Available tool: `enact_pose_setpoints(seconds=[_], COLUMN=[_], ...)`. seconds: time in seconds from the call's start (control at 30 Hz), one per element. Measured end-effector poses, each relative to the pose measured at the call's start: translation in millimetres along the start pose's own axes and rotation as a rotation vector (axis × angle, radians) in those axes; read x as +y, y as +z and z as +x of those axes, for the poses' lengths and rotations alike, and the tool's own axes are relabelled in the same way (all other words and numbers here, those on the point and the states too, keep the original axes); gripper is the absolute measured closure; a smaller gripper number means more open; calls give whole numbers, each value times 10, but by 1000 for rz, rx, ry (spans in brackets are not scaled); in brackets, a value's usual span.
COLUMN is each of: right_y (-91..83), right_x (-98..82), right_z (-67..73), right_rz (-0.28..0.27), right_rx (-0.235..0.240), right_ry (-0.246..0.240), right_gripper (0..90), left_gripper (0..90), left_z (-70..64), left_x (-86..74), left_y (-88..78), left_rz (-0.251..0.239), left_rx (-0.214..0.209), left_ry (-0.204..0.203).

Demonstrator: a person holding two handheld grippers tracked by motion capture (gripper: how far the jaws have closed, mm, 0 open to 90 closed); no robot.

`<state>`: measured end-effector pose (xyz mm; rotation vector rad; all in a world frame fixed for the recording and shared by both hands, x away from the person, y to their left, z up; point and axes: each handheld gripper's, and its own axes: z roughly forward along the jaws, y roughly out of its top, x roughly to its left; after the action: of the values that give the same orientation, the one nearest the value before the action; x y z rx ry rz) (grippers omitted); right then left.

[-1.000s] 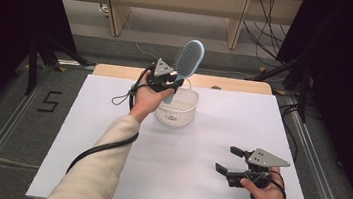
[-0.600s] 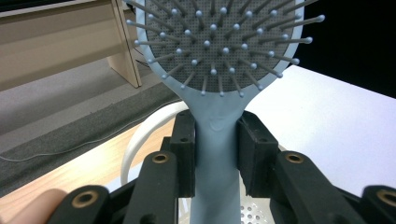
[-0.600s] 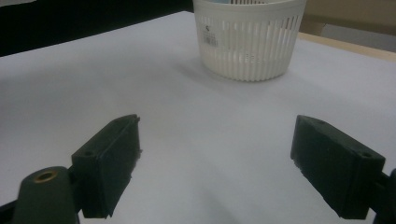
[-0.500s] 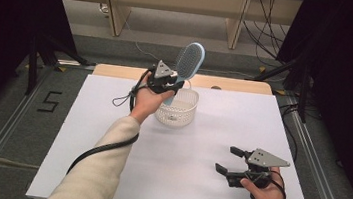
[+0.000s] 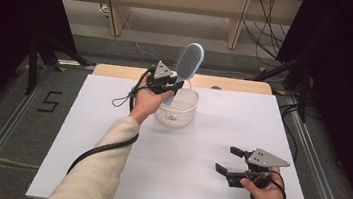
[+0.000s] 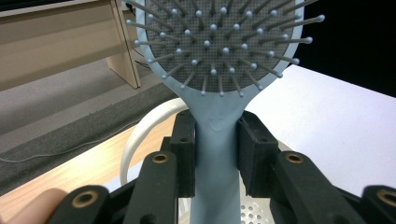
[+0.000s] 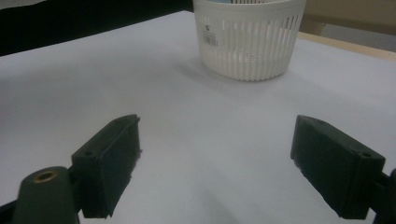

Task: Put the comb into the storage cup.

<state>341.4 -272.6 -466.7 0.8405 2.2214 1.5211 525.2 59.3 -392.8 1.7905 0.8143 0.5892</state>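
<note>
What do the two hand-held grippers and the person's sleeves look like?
Both are black. The left hand-held gripper and right hand-held gripper each carry a grey three-cornered plate on top. The jaws end in blocky black pads, with brass-coloured rivets on the links. A black cable trails from the left one along a cream sleeve; the right cuff is cream too.

Bright, evenly lit table; dark surroundings, soft focus.

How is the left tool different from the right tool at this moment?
The left tool is shut on the blue hairbrush; the right tool stands open with nothing between its jaws. The left tool is raised over the white basket; the right tool sits low, near the table. Both have black jaws.
</note>
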Motion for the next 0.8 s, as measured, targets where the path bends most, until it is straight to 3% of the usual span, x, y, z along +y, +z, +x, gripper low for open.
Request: enact_pose_setpoints(seconds=[0.8], right_y=[-4], right_x=[-1], right_z=[1], right_rz=[4], right_rx=[0], right_ry=[2], right_gripper=[164], left_gripper=[698], left_z=[-11], left_x=[-61], left_y=[33], left_rz=[2], left_rx=[-19], left_ry=[5])
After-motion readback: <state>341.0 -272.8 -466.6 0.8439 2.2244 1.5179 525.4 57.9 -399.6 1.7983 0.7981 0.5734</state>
